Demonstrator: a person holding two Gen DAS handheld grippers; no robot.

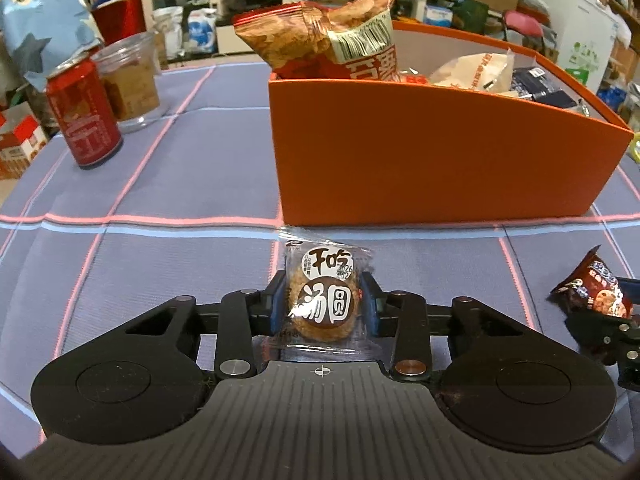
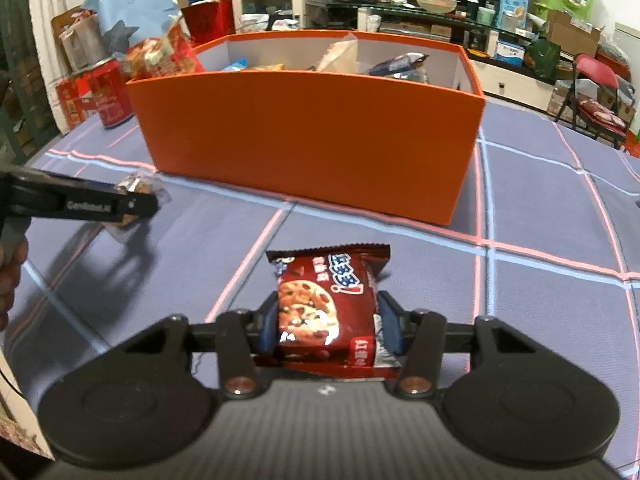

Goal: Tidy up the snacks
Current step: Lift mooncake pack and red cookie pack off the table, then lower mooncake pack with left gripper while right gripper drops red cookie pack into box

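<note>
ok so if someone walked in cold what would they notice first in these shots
The big orange box on the checked blue cloth dominates both views, already holding snacks, with a chip bag sticking out of one end. Next, each gripper clamps a packet in front of it: the left gripper holds a clear-wrapped round snack, the right gripper a dark red cookie packet. A red can stands off to the left.
</note>
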